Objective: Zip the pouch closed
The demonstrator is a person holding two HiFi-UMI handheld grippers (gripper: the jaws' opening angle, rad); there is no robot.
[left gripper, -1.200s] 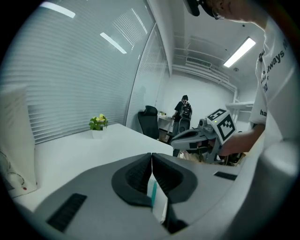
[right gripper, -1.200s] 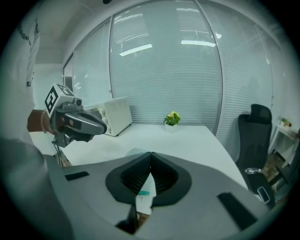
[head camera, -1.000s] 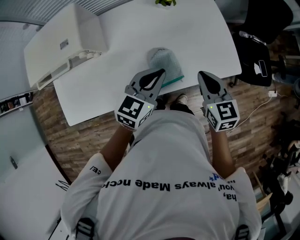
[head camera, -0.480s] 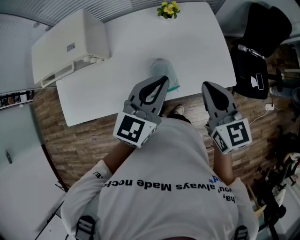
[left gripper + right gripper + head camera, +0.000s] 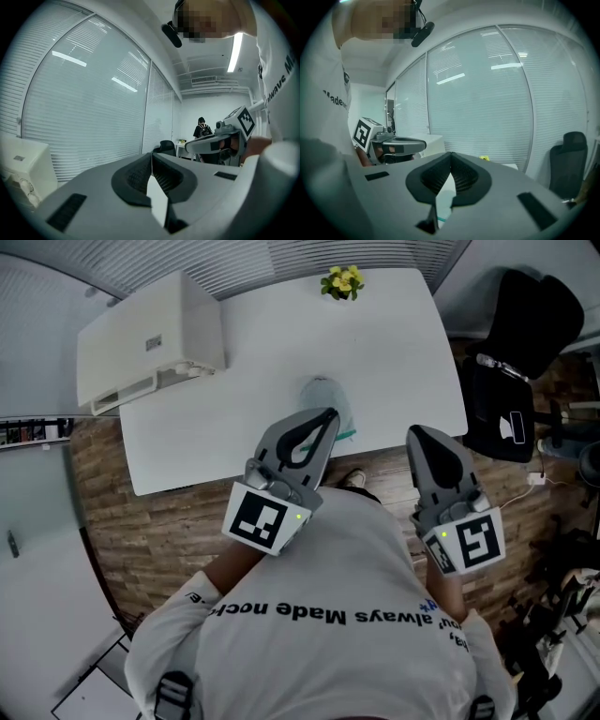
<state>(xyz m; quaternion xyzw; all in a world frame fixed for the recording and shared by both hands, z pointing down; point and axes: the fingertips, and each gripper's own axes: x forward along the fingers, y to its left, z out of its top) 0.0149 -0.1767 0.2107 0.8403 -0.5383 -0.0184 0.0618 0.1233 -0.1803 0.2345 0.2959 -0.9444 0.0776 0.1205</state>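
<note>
Table: white and broad, with ample bare surface to the right of and beyond the pouch; its near edge runs just below the pouch, and wood floor lies beyond that edge.

White boxed unit: occupies the far left corner, well apart from the pouch; no obstruction.

Dark chair: off the table's right edge, clear of both arms.

Pouch: grey-green and soft, lying flat close to the near edge, teal zip side toward the right; the left gripper hides its near part, so open or closed cannot be read; the scene fits a pouch awaiting zipping or one already zipped.

Left gripper and right gripper: both jaws pressed together on nothing, held above the near edge by the person's chest, clear of the pouch.

Judgement: soft fabric this close to the edge would slide off under any pull toward the person unless pinned.

Yellow flowers: far edge, out of reach.
</note>
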